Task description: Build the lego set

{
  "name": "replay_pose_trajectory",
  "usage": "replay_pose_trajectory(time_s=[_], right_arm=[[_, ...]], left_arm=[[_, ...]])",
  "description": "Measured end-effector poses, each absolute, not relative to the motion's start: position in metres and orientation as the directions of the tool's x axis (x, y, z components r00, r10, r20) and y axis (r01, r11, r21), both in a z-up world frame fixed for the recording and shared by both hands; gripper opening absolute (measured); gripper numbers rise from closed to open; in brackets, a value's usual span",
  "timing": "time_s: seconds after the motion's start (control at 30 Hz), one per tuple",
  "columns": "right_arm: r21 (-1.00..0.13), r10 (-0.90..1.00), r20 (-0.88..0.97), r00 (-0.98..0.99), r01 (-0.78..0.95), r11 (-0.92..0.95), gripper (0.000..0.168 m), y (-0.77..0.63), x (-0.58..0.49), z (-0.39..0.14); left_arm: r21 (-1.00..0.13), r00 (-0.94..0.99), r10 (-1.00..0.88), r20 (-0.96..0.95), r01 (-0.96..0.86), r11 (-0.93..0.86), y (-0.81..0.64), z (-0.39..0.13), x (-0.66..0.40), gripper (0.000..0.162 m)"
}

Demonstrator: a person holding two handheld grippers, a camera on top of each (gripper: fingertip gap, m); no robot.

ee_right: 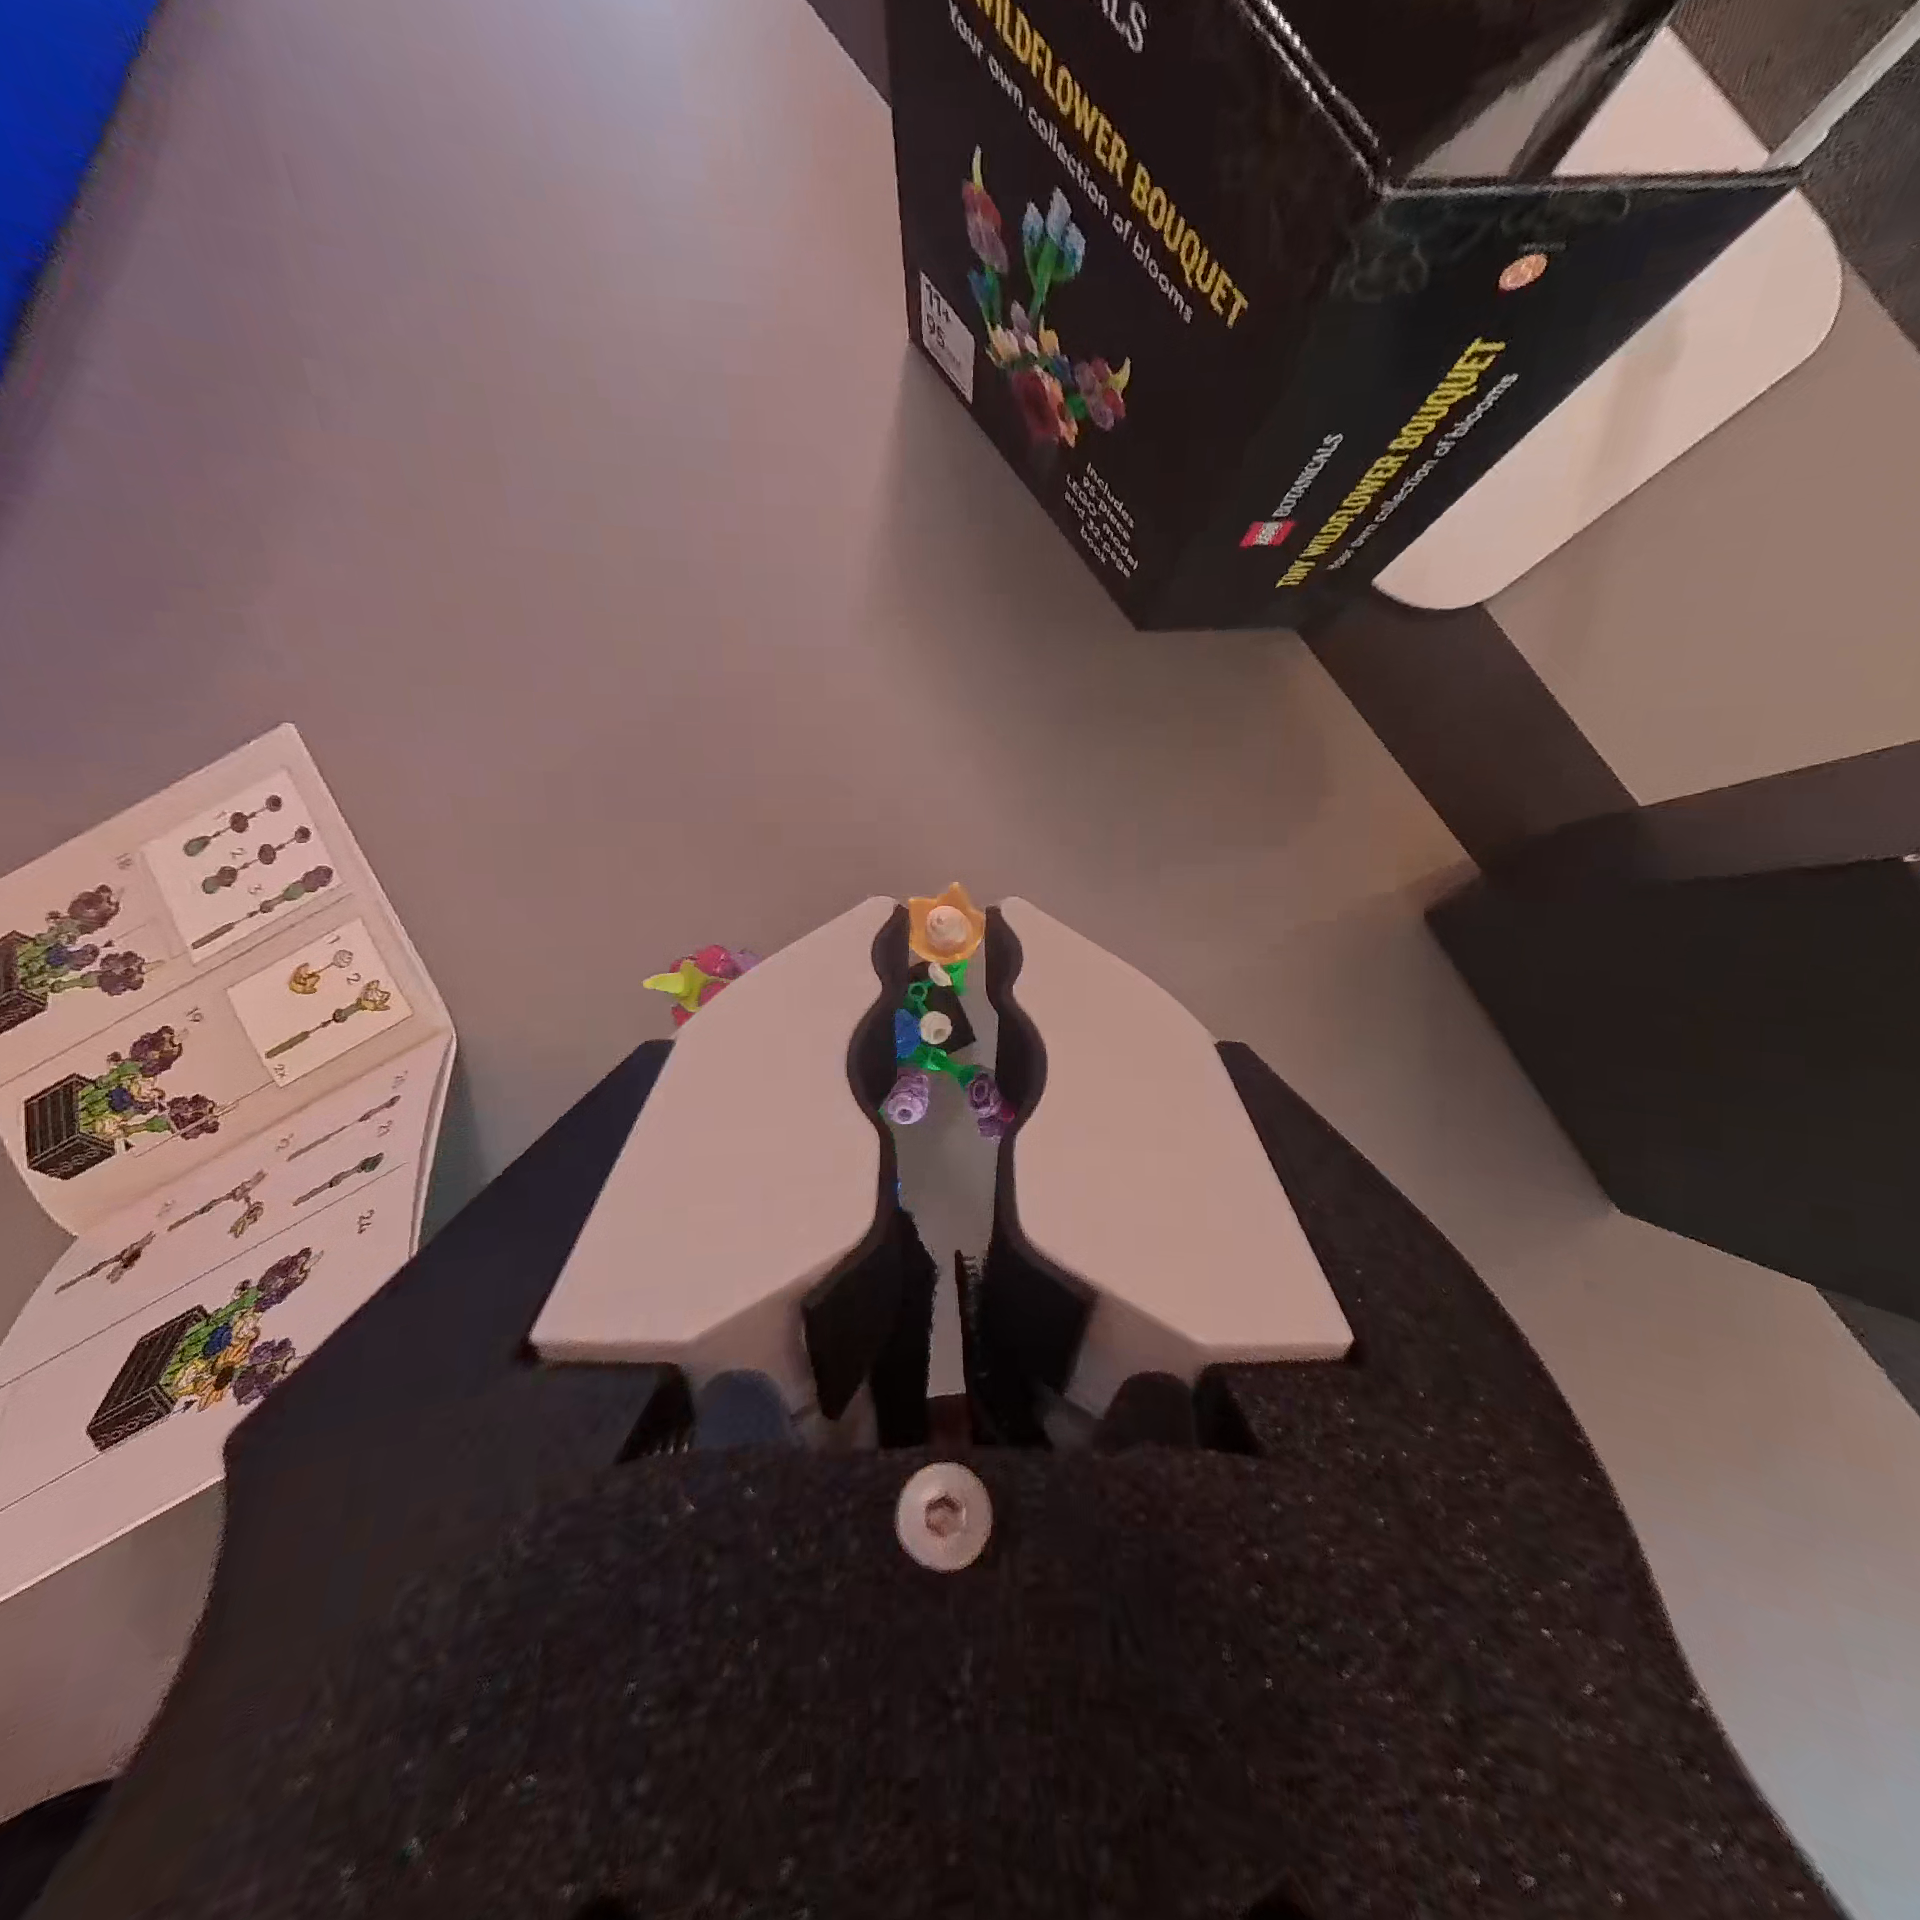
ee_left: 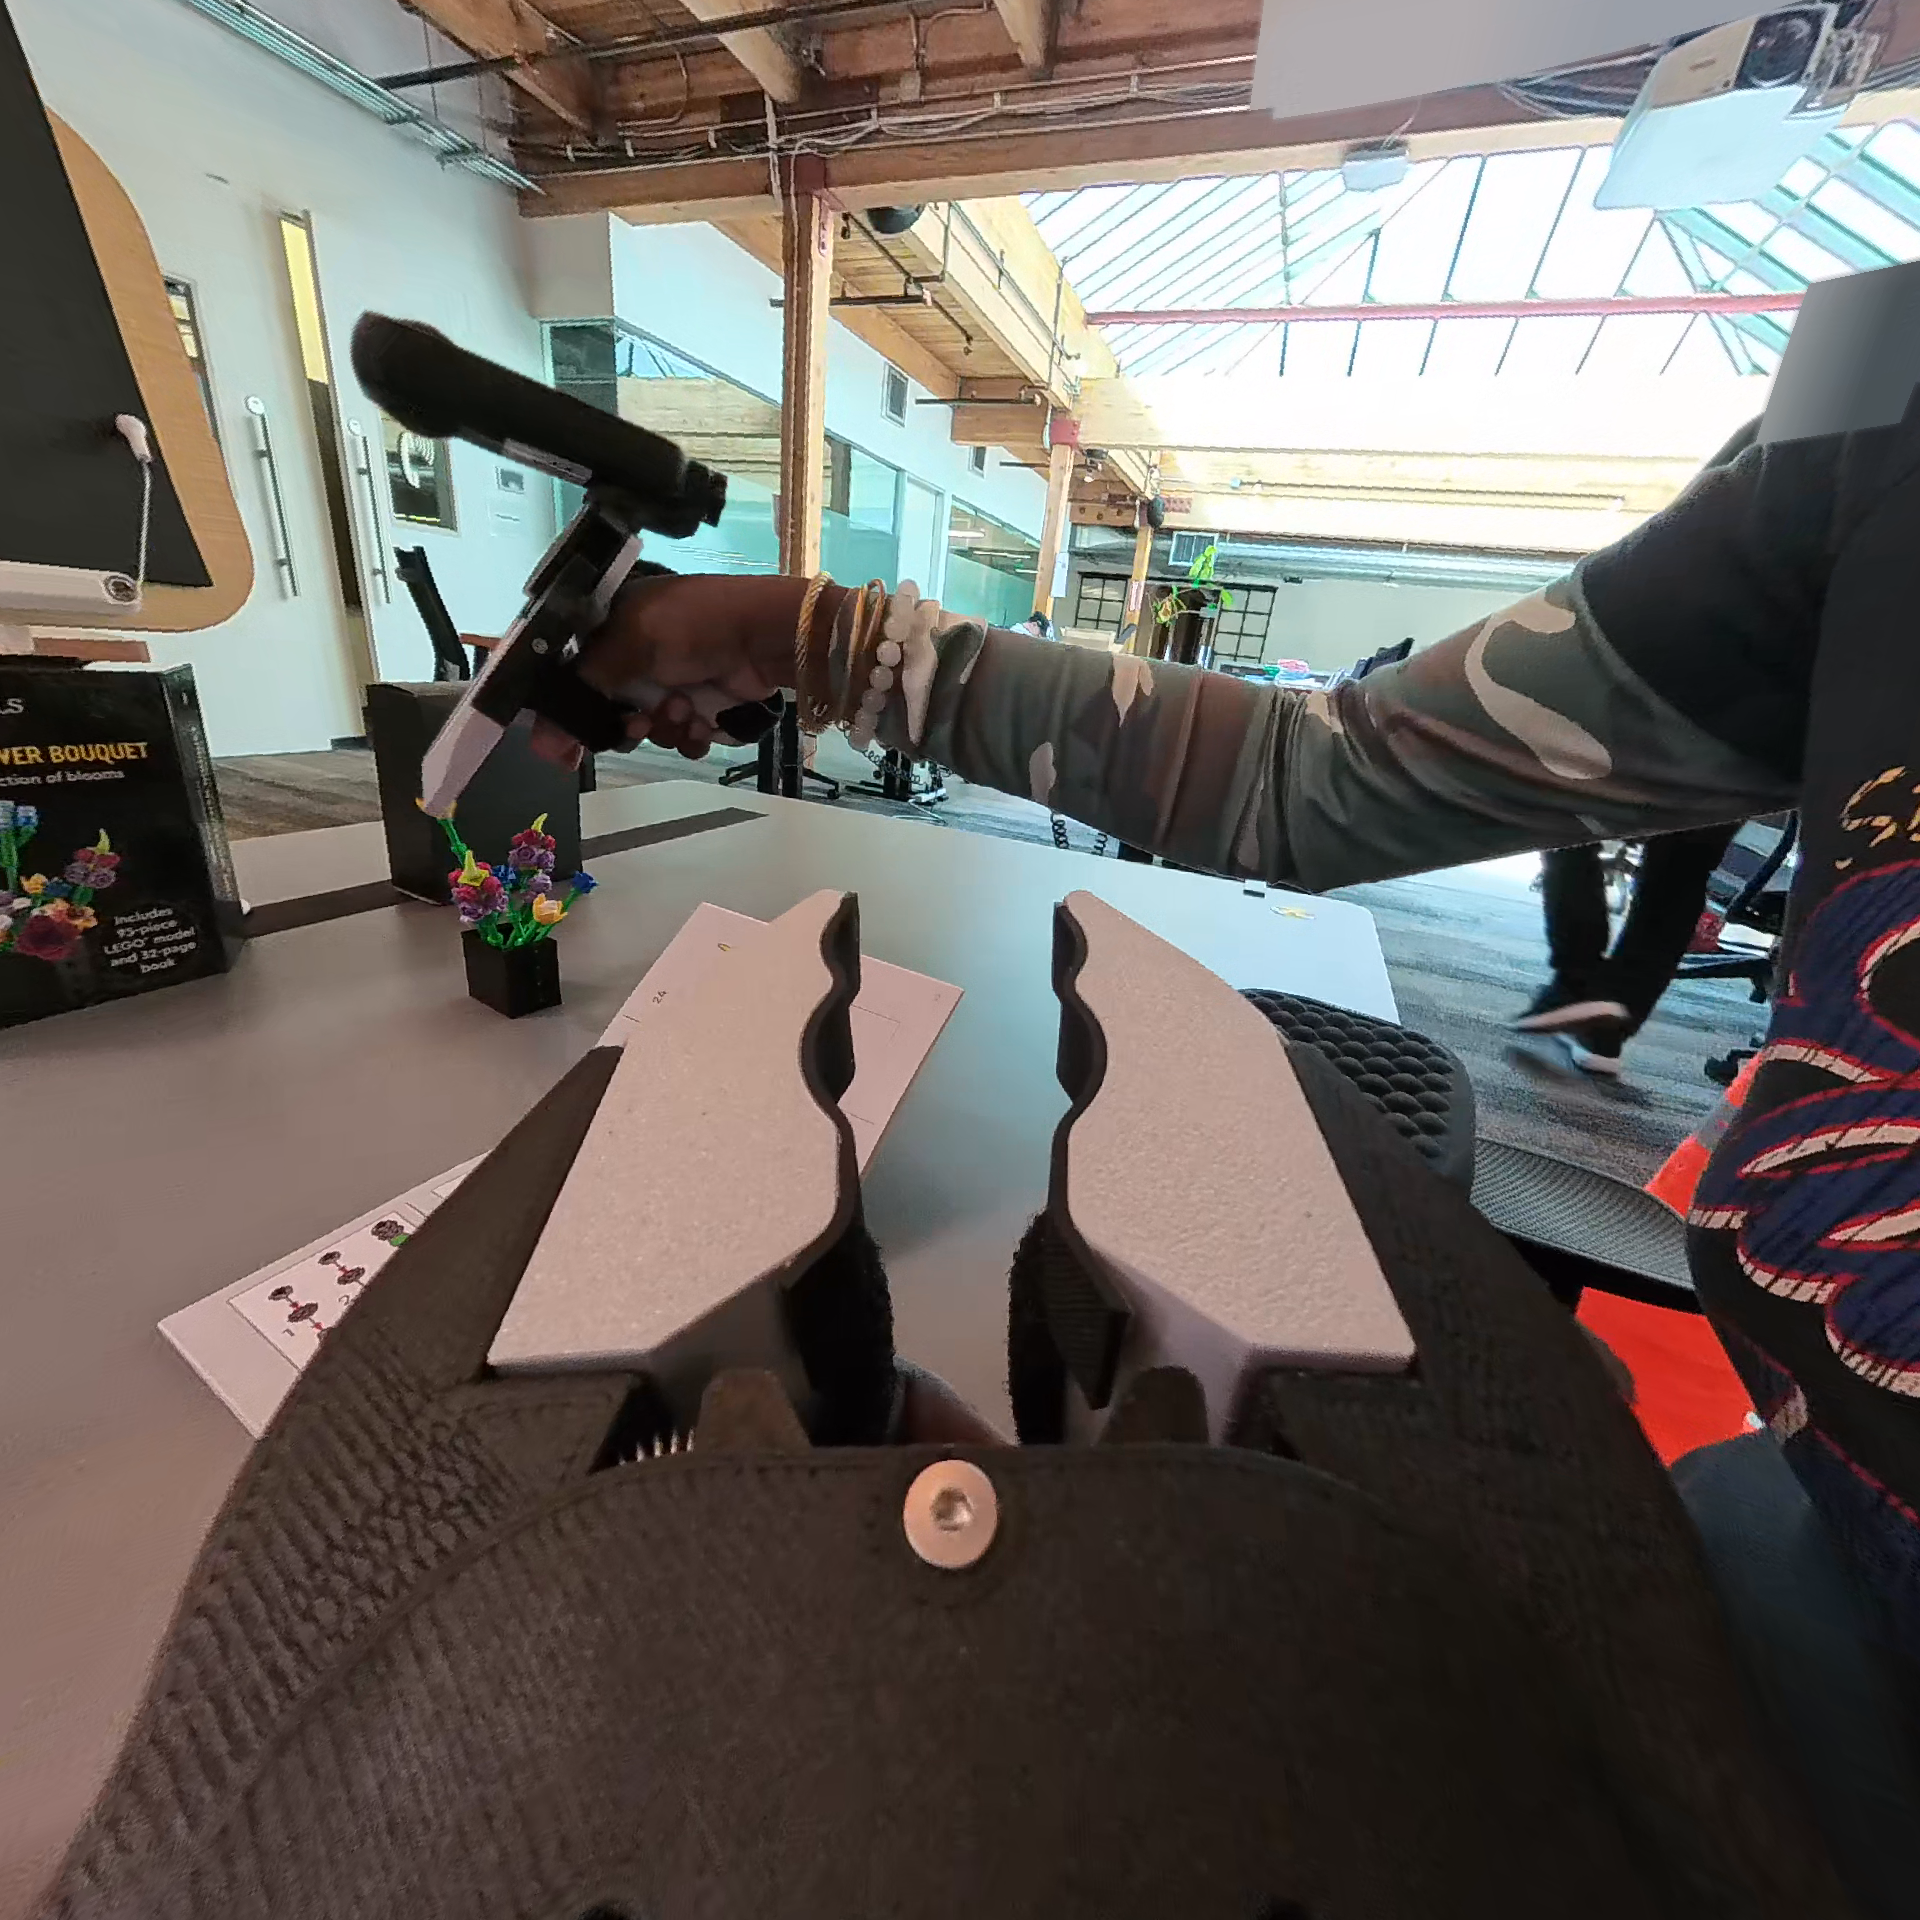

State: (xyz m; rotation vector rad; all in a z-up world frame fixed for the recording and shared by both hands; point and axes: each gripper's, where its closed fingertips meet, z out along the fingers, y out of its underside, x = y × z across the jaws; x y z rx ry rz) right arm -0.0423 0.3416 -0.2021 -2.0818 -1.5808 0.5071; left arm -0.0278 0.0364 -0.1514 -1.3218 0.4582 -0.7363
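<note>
The lego bouquet (ee_left: 511,896) stands in its black pot (ee_left: 512,974) on the grey table (ee_left: 260,1122). In the left wrist view the right gripper (ee_left: 434,795) hangs over it, its tips at a yellow flower on a green stem that reaches down toward the bouquet. In the right wrist view my right gripper (ee_right: 943,920) is shut on that yellow-orange flower (ee_right: 943,928), with the bouquet (ee_right: 935,1070) seen below between the jaws. My left gripper (ee_left: 956,935) is open and empty, held nearer than the pot and to its right.
The black set box (ee_left: 104,842) (ee_right: 1143,312) stands left of the pot, and a second black box (ee_left: 488,769) stands behind it. The instruction sheet (ee_left: 769,997) (ee_right: 208,1091) lies flat by the left gripper. A mesh chair (ee_left: 1371,1060) sits at the table's right edge. Some 30 cm of space lies between my two pairs of fingers.
</note>
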Motion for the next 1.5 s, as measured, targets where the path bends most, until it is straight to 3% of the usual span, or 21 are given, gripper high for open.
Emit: replay_pose_trajectory(time_s=[0.47, 0.93, 1.17, 1.4, 1.5], right_arm=[[-0.55, 0.937, -0.162, 0.31, 0.76, -0.346, 0.014, 0.336, -0.035, -0.219], [-0.638, 0.924, -0.152, 0.352, 0.679, -0.364, 0.014, 0.337, -0.034, -0.225], [-0.579, 0.924, -0.145, 0.354, 0.726, -0.369, 0.014, 0.333, -0.025, -0.24], [-0.621, 0.919, -0.161, 0.36, 0.687, -0.378, 0.021, 0.337, -0.03, -0.227], [-0.648, 0.924, -0.15, 0.352, 0.671, -0.36, 0.008, 0.338, -0.03, -0.219]], left_arm=[[-0.97, 0.696, -0.709, 0.114, 0.231, 0.07, 0.037, -0.152, -0.029, 0.035], [-0.969, 0.698, -0.707, 0.118, 0.236, 0.071, 0.037, -0.151, -0.03, 0.034], [-0.969, 0.698, -0.706, 0.118, 0.236, 0.07, 0.037, -0.151, -0.03, 0.033], [-0.969, 0.698, -0.706, 0.12, 0.237, 0.07, 0.037, -0.151, -0.03, 0.033], [-0.968, 0.697, -0.706, 0.122, 0.24, 0.07, 0.037, -0.151, -0.031, 0.033]])
